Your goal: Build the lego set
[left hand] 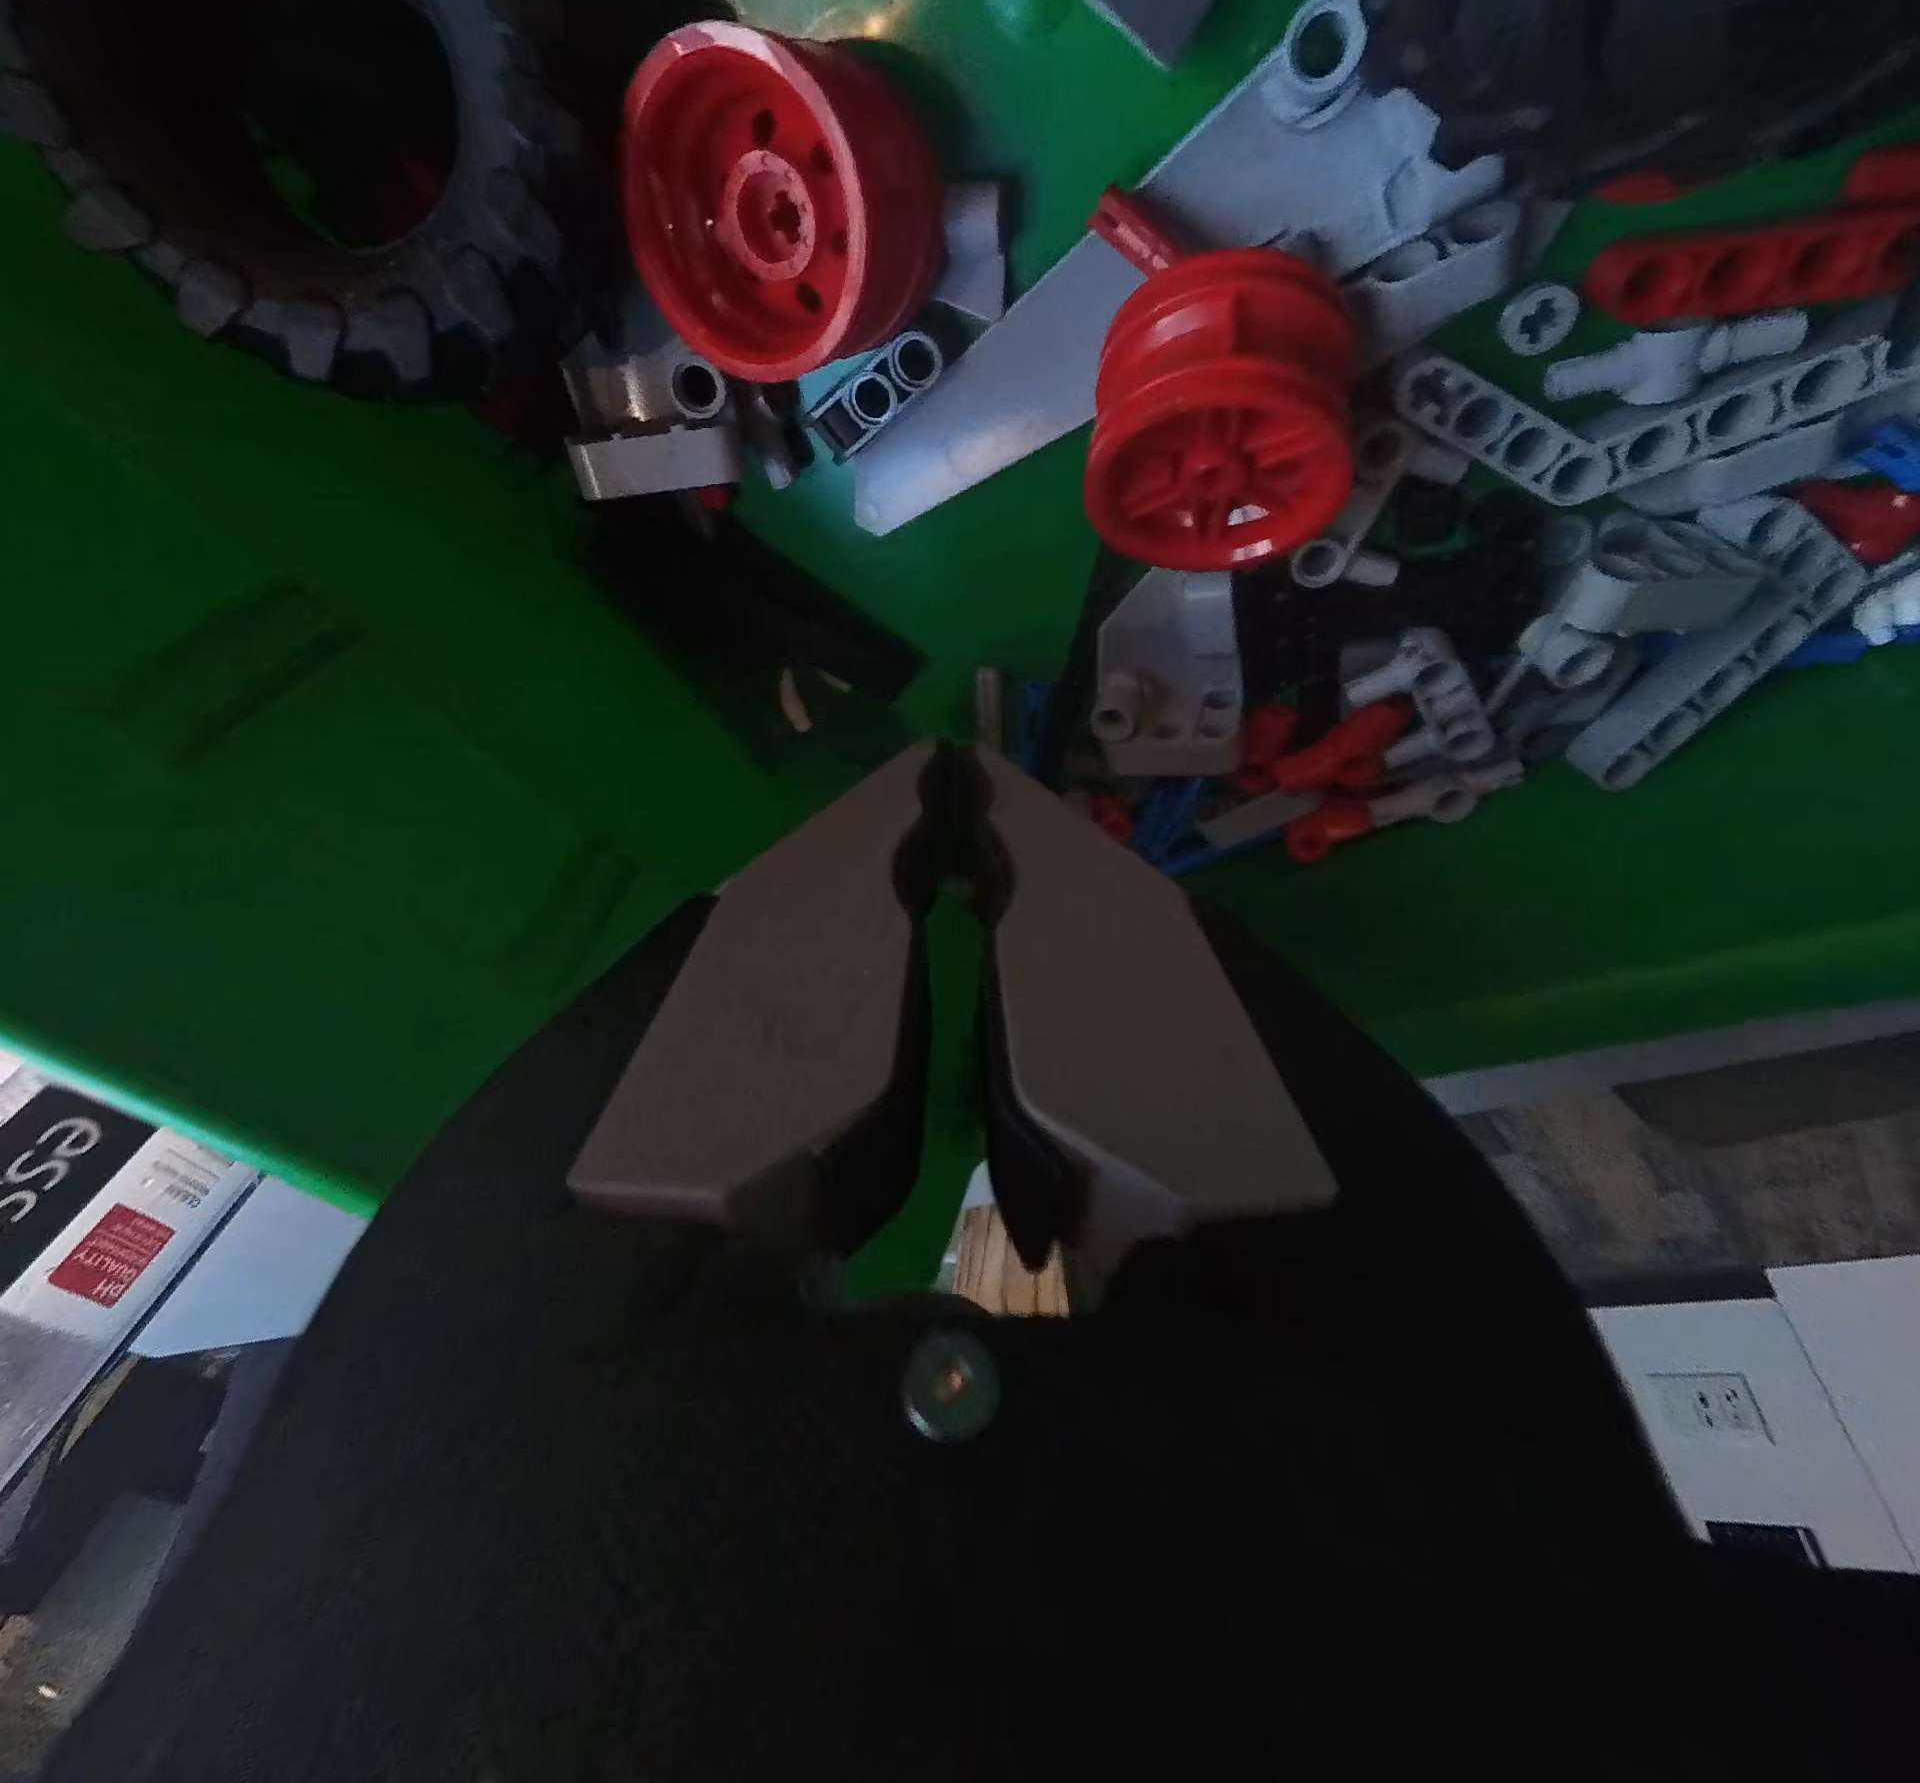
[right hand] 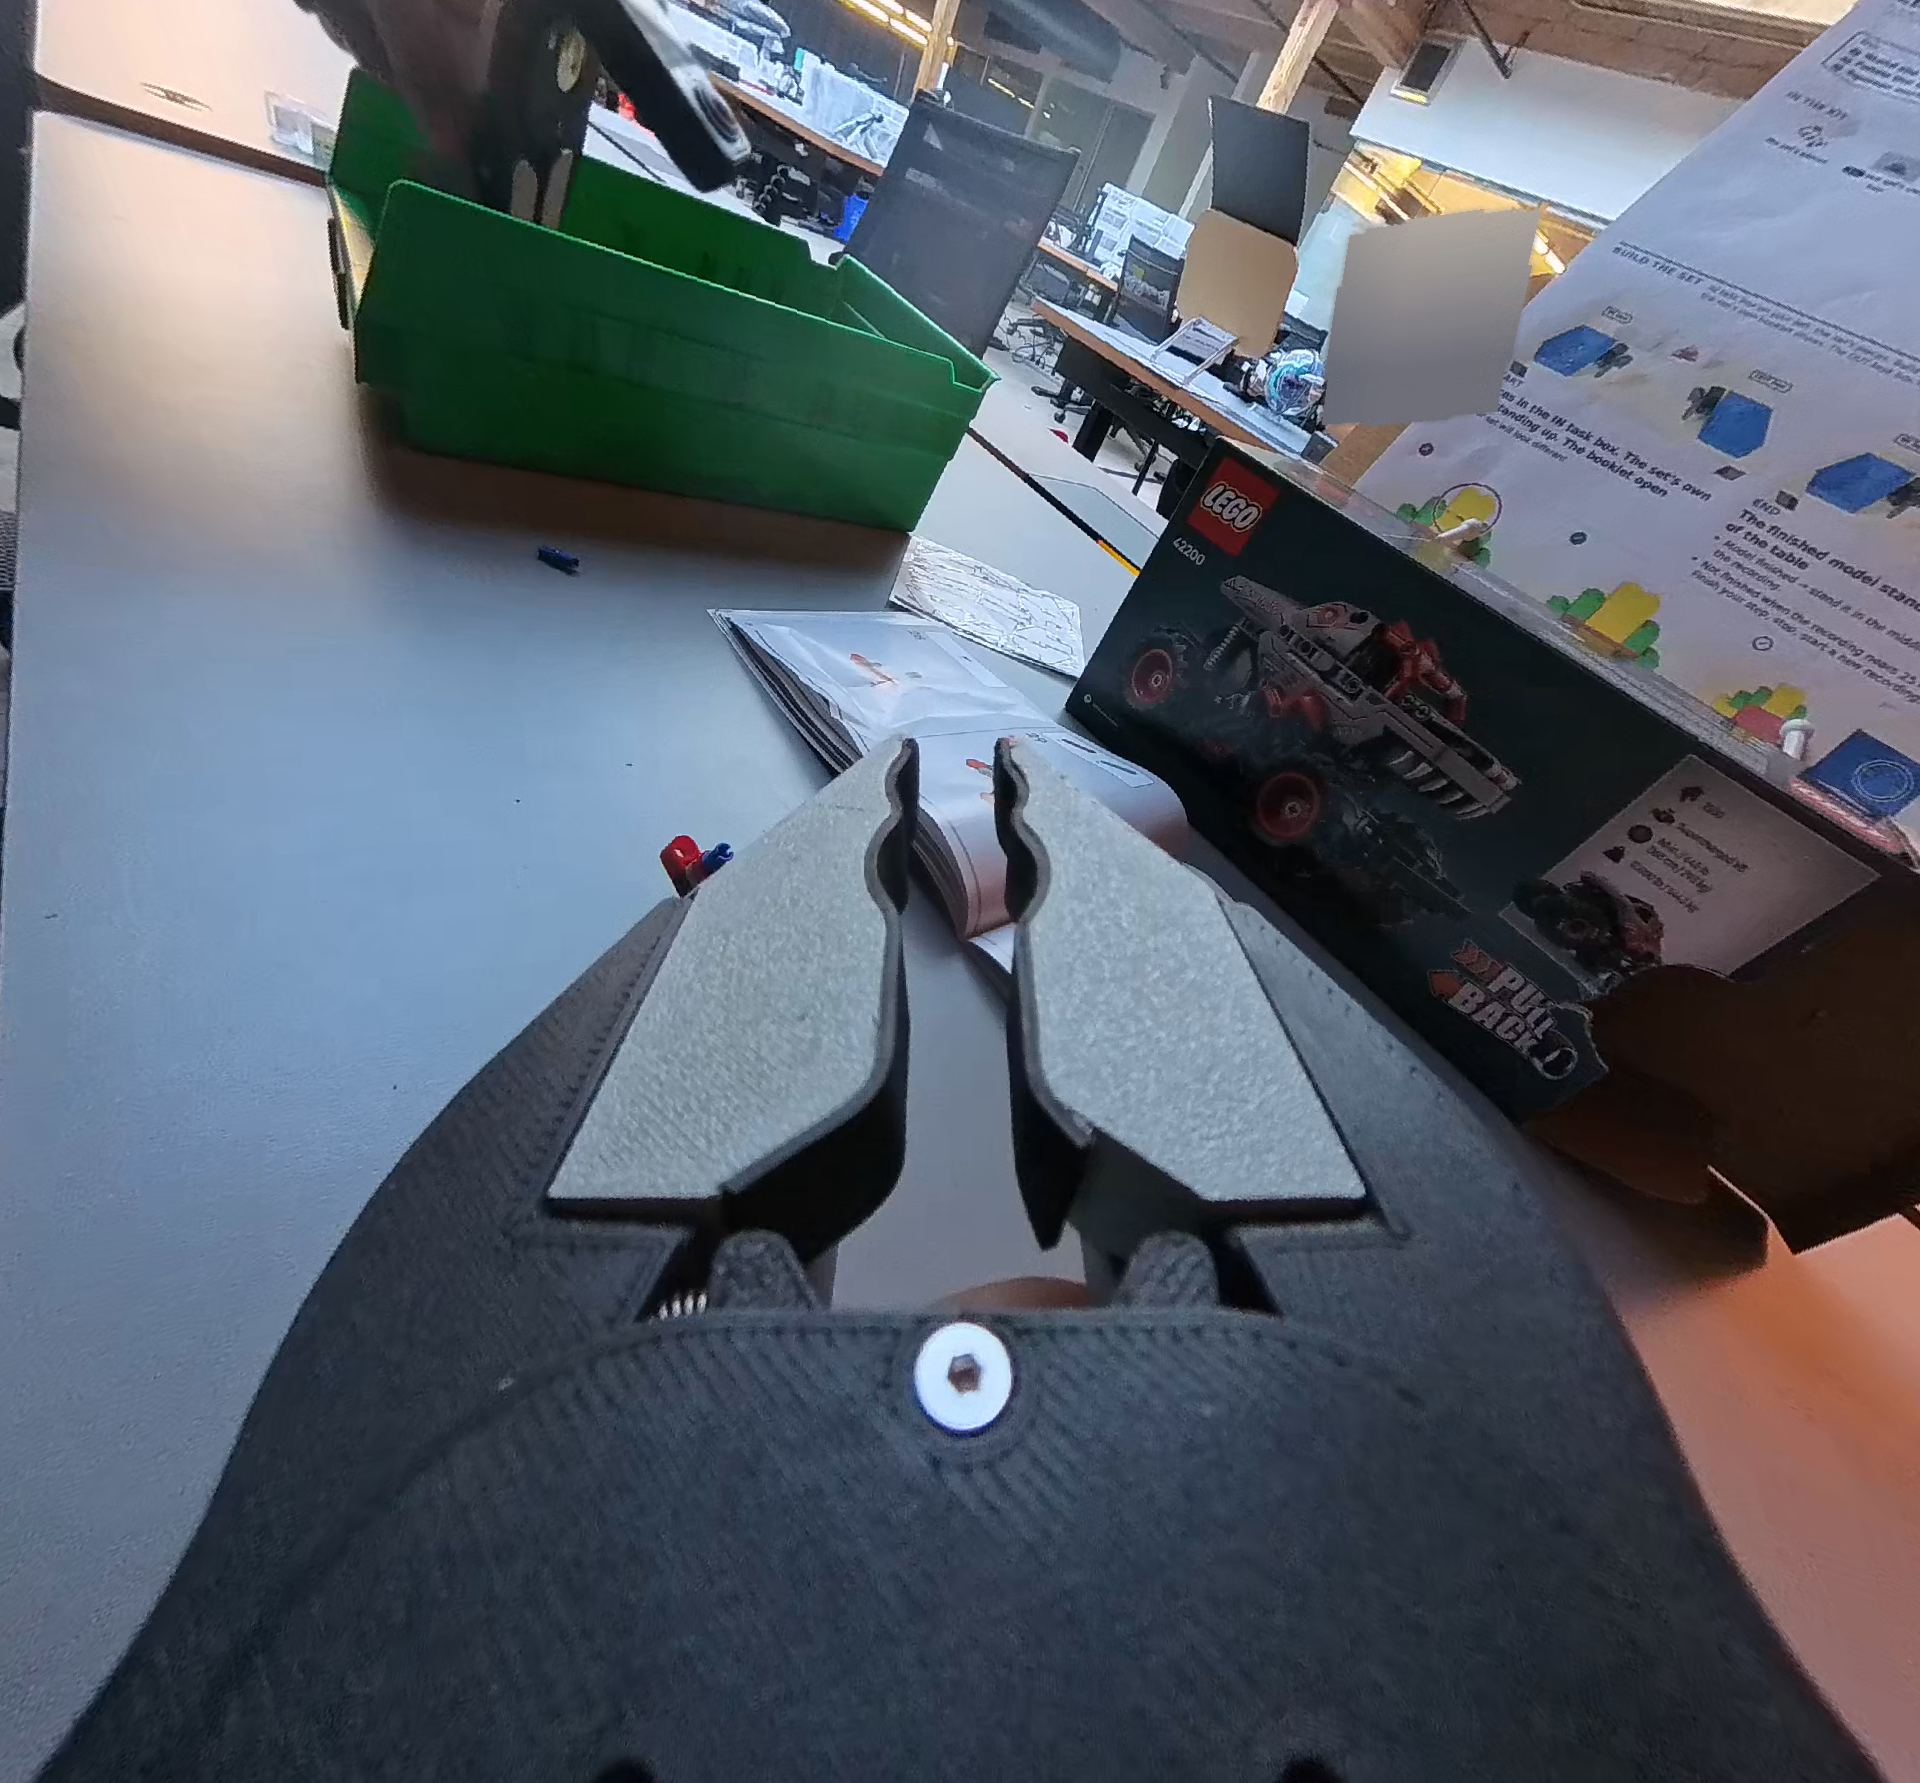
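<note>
In the left wrist view, my left gripper (left hand: 951,757) is inside the green bin (left hand: 312,694), jaws shut, tips down among loose Lego parts. A small grey piece (left hand: 985,694) sits right at the tips; I cannot tell whether it is gripped. Ahead lie two red wheel hubs (left hand: 774,201) (left hand: 1221,414), a black tyre (left hand: 281,123) and a pile of grey beams (left hand: 1621,445) with red and blue pins (left hand: 1335,777). In the right wrist view, my right gripper (right hand: 954,757) is open and empty, low over the open instruction booklet (right hand: 914,684) on the grey table (right hand: 312,798).
The right wrist view shows the green bin (right hand: 644,393) at the back left with the left gripper (right hand: 530,175) reaching into it. The Lego box (right hand: 1403,798) stands at the right, a printed sheet (right hand: 1714,362) behind it. Small red and blue pieces (right hand: 691,855) (right hand: 558,559) lie on the table. About 50 centimeters separates my left fingertips from my right.
</note>
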Available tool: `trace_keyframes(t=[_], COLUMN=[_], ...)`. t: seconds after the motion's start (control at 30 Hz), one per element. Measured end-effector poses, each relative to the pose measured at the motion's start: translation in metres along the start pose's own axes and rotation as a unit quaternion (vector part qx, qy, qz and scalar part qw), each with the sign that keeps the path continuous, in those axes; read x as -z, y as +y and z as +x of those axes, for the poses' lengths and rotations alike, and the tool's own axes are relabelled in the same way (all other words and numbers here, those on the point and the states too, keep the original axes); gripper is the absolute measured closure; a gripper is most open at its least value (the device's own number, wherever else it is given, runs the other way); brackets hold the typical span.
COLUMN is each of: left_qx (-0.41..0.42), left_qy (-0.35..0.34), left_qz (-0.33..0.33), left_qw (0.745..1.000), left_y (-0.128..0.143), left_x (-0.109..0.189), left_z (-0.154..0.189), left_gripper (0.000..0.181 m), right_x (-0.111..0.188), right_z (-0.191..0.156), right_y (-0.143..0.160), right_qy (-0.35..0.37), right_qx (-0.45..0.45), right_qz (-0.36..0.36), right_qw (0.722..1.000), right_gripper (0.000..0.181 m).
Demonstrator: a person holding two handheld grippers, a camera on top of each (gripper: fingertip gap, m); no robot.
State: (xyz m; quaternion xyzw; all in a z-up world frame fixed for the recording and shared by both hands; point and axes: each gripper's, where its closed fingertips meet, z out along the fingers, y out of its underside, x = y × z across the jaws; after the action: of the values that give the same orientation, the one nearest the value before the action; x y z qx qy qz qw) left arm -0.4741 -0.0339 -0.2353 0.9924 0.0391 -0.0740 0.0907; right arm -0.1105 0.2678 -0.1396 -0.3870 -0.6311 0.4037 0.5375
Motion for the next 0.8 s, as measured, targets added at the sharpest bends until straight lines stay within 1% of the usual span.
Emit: trace_keyframes(t=[0.2,0.33,0.43,0.67,0.8], left_qx=[0.008,0.016,0.009,0.007,0.009], left_qy=[0.013,0.036,0.044,0.033,0.039], left_qz=[0.002,0.025,0.029,0.019,0.024], left_qw=[1.0,0.999,0.999,0.999,0.999], left_y=[0.004,-0.001,-0.004,-0.003,-0.004], left_x=[-0.002,0.003,0.003,0.001,0.003], left_z=[0.0,0.004,0.009,0.006,0.005], left_gripper=[0.181,0.181,0.179,0.18,0.18], right_x=[-0.001,-0.001,-0.001,0.0,0.0], right_z=[0.0,0.0,0.0,0.0,0.0], right_y=[0.001,0.001,0.001,0.001,0.0], right_qy=[-0.001,-0.001,0.0,0.001,0.0], right_qx=[-0.002,0.0,-0.001,0.001,-0.002], right_qz=[-0.002,-0.003,-0.002,-0.001,0.0], right_qw=[1.0,1.0,1.0,1.0,1.0], right_gripper=[0.171,0.171,0.171,0.171,0.171])
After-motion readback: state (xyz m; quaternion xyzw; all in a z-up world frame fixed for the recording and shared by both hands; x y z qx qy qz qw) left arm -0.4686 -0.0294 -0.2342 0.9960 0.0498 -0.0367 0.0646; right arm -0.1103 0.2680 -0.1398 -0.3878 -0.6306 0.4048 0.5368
